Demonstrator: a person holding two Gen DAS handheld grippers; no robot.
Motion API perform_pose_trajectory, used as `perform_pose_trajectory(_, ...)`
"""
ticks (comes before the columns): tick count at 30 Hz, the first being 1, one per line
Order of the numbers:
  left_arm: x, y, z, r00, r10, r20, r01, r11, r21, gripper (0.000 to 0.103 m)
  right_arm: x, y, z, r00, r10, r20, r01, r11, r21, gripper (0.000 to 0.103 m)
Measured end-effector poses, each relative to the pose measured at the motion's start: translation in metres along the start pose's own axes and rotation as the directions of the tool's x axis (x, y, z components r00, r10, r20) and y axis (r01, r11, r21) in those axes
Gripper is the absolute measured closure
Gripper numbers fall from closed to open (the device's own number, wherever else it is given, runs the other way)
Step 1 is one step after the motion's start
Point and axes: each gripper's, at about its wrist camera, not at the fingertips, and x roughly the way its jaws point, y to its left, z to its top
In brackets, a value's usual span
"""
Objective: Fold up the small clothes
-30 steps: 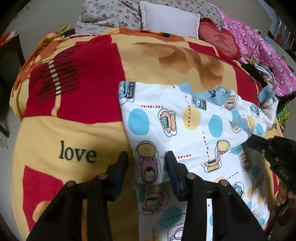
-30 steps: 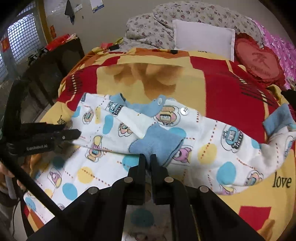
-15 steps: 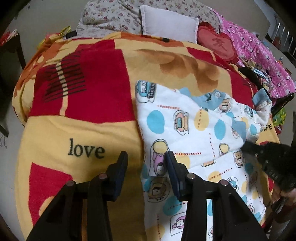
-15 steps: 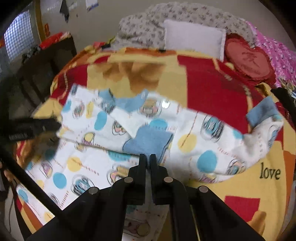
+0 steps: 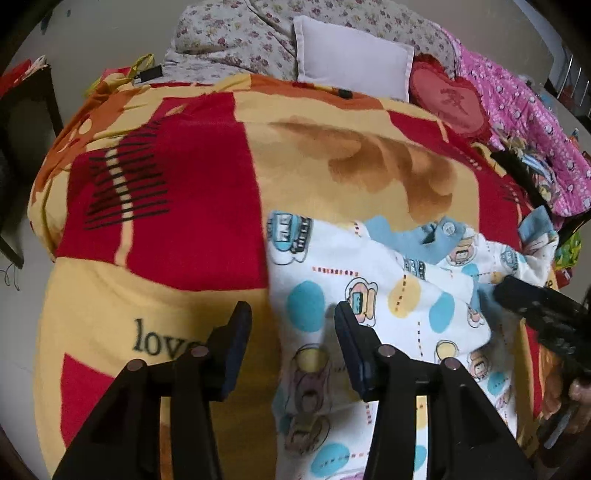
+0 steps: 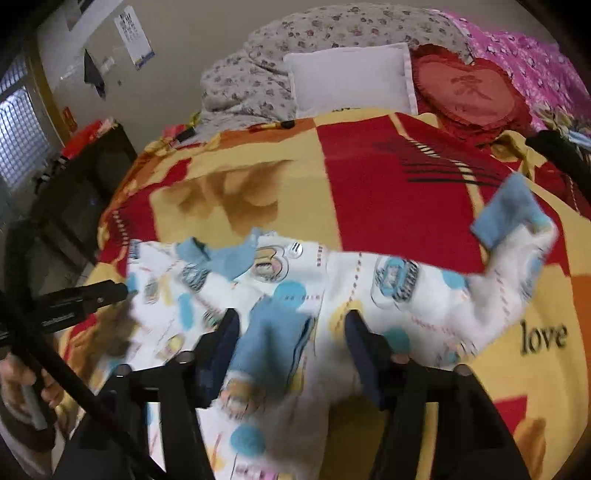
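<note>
A small white baby garment [image 5: 388,295] with blue and yellow dots, cartoon prints and blue cuffs lies on the bed. It also shows in the right wrist view [image 6: 332,288]. One sleeve is folded across the body, its blue cuff [image 6: 273,332] lying between my right fingers. The other sleeve's cuff [image 6: 506,210] sticks up at the right. My left gripper [image 5: 291,332] is open over the garment's left edge. My right gripper [image 6: 291,339] is open, its jaws either side of the folded cuff. It shows as a dark shape in the left wrist view [image 5: 546,314].
The bed is covered by a red and yellow blanket [image 5: 184,177] with "love" printed on it. A white pillow [image 5: 351,59], a floral quilt [image 5: 240,33] and a red heart cushion [image 5: 450,99] lie at the head. Dark furniture [image 6: 92,173] stands left of the bed.
My right gripper has opened and let go of the folded sleeve cuff. The left gripper has shifted slightly forward along the garment's edge and stays open.
</note>
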Motion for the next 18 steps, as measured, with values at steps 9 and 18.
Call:
perform_pose_trajectory(9, 0.019, 0.004, -0.005, 1.000, 0.020, -0.024, -0.020, 1.000, -0.003, 0.050, 0.018, 0.009, 0.007, 0.997, -0.074, 0.001, 0.074, 0.989, -0.128, 0.094)
perform_pose_trajectory(18, 0.020, 0.005, -0.007, 1.000, 0.022, -0.013, -0.023, 1.000, -0.005, 0.045, 0.019, 0.004, 0.021, 1.000, -0.007, 0.010, 0.008, 0.997, -0.071, 0.097)
